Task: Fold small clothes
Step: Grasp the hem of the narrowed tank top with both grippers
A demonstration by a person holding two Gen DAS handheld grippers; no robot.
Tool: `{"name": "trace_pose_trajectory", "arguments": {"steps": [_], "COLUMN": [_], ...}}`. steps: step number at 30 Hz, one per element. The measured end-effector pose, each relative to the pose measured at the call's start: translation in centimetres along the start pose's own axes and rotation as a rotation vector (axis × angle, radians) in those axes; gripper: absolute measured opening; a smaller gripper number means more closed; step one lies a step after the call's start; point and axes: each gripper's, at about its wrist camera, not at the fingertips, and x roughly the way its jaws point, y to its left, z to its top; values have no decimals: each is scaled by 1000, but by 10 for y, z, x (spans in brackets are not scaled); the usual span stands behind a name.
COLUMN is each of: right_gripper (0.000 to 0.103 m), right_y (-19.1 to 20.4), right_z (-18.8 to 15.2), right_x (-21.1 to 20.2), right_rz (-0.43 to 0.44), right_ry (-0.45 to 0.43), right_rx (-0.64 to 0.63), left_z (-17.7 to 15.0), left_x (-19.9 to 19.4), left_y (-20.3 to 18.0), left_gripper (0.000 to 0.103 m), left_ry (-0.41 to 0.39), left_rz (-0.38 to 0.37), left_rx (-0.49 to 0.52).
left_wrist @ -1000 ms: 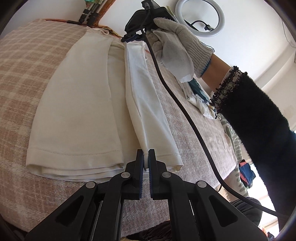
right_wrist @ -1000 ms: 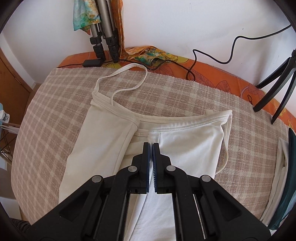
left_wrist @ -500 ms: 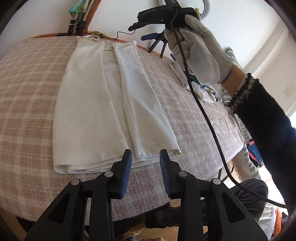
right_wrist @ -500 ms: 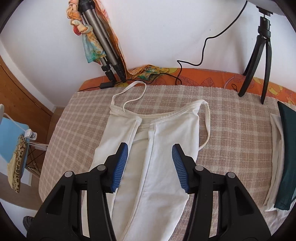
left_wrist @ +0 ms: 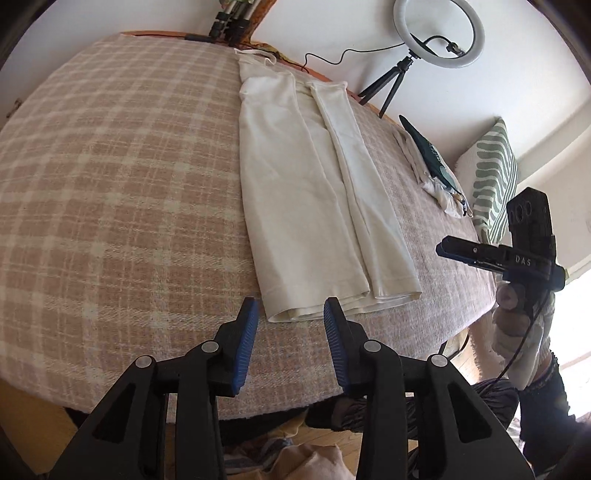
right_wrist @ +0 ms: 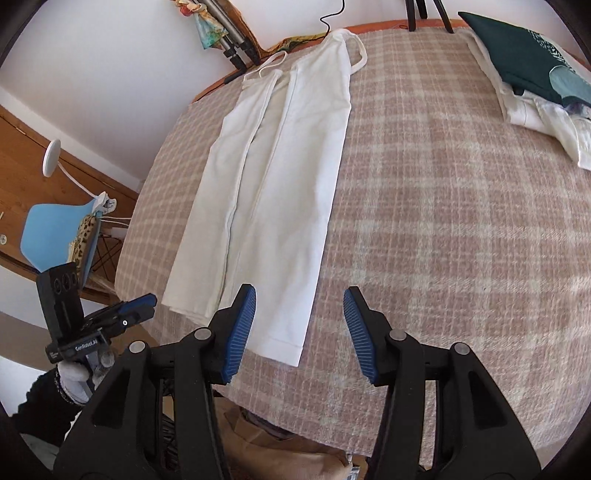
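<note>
A white strappy garment [left_wrist: 314, 192] lies flat on the checked blanket, folded lengthwise with both sides turned in over the middle, straps at the far end. It also shows in the right wrist view [right_wrist: 280, 177]. My left gripper [left_wrist: 291, 314] is open and empty, just above the garment's near hem. My right gripper [right_wrist: 299, 306] is open and empty, hovering beside the hem's right corner. The right gripper also shows in the left wrist view [left_wrist: 491, 254], off the table's right edge. The left gripper shows in the right wrist view [right_wrist: 122, 314], off the near left corner.
The checked blanket [left_wrist: 110, 184] covers the table. A pile of folded clothes, dark green on white [right_wrist: 532, 74], lies at the far right. A ring light on a tripod [left_wrist: 439, 33] and tripod legs [right_wrist: 229, 44] stand at the back edge. A striped cushion [left_wrist: 495, 173] sits beyond the right edge.
Both grippers opened, let go of the garment's folded right side, and pulled back toward the near edge of the table. The garment now lies flat.
</note>
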Motion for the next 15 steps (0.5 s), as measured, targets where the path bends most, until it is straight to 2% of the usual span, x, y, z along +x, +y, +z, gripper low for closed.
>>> {"name": "trace_pose_trajectory", "arguments": {"steps": [2,6,11,14,15], "right_gripper": [52,52,52,52,51], "right_y": [4,4,-7,-16,-15], "right_z": [-11,-23,-25,-28,-29], "right_x": [10,30,37,36,36], "right_rz": [32,20,108,159,158], "right_ry": [23,53,67,57,54], "right_rx": [-11,-12,19,41,38], "left_z": [1,0,-1,2,3], "left_x": [5,15,17,23,24], "left_y": [3,10,16,19,18], "left_gripper": [35,35,35,32,28], "left_ry": [16,64,72,79,75], "left_rz": [-7,-72,-145,-180,-180], "left_rx": [3,-54,-96,-113,-107]}}
